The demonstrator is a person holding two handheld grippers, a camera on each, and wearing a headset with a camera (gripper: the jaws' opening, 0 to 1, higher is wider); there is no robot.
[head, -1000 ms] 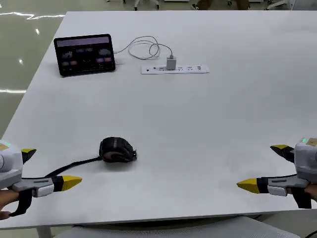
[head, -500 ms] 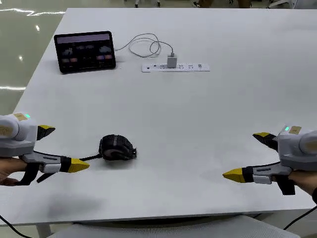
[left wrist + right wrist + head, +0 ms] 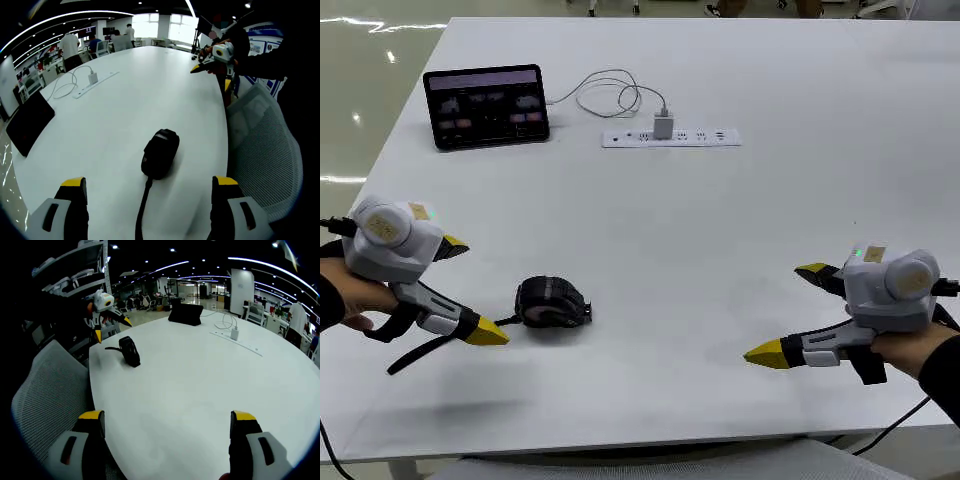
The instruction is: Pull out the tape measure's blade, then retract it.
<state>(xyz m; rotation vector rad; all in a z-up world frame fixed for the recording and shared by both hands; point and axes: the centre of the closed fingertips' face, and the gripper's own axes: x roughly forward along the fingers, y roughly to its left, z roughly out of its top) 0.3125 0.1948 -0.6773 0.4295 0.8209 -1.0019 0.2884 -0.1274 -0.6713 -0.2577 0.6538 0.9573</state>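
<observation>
A black tape measure [image 3: 552, 301] lies on the white table [image 3: 700, 230], its black wrist strap [image 3: 430, 347] trailing to the left. My left gripper [image 3: 460, 290] is open just left of it, and its own view shows the tape measure [image 3: 160, 153] lying ahead between the yellow fingertips [image 3: 73, 182], with no contact. My right gripper [image 3: 788, 311] is open far to the right, over bare table. From there the tape measure [image 3: 129, 350] looks small and distant, with the left gripper [image 3: 106, 310] behind it.
A dark tablet [image 3: 486, 105] stands at the back left. A white power strip [image 3: 670, 138] with a plugged charger and a looped white cable [image 3: 612, 92] lies behind the middle. A mesh chair [image 3: 265, 160] sits at the table's near edge.
Both grippers have risen and moved inward. The left gripper has come closer to the tape measure. The tape measure has not moved.
</observation>
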